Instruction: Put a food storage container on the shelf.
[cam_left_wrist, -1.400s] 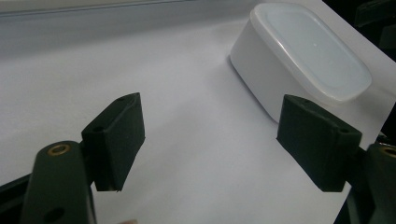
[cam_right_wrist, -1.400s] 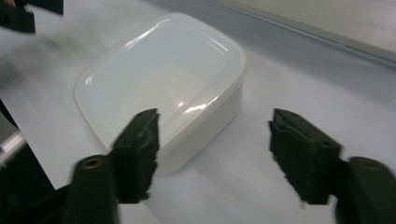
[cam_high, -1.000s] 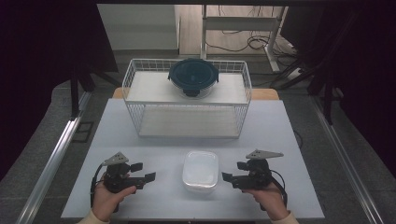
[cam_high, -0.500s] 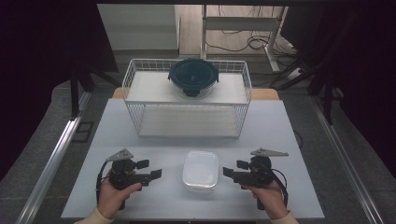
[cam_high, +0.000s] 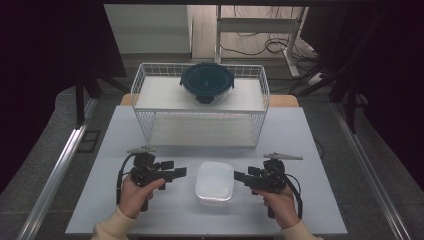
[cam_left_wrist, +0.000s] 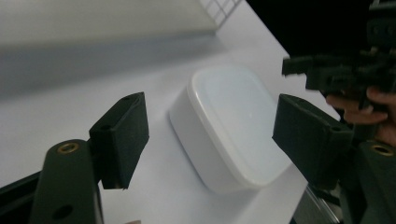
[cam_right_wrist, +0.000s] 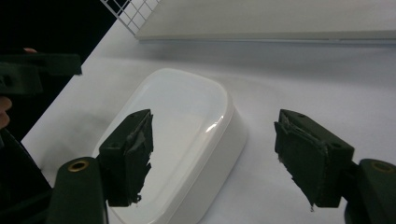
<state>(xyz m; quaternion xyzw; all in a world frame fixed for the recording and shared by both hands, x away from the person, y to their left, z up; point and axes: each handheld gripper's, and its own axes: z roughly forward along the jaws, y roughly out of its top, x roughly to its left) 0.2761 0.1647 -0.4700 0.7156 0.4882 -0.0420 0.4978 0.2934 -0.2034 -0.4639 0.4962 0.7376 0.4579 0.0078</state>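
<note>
Right now the white lidded container sits on the table at the lower centre of the high view, between the two grippers and apart from both. The left gripper points at it from the left of the frame, the right gripper from the right, each with its jaws spread wide and holding nothing. In the left gripper view the box lies between and beyond the jaws, seen corner-on. In the right gripper view the box sits to the left of centre, partly behind the left-hand jaw.

The main risk, as I judge it, is a skewed pinch. The box has rounded corners and a smooth, glossy lid, so jaws closing on a corner rather than on flat sides could squirt it out sideways or spin it on the slick tabletop. If one gripper arrives ahead of the other, it could simply shove the light box toward the opposite hand instead of seizing it. Both grippers converge on the same small thing, so their tips could knock together over it. Gripping the lid alone might pop it loose; whether it is latched I cannot tell. The wire basket with the dark round lidded bowl stands well behind, at upper centre, out of harm.
</note>
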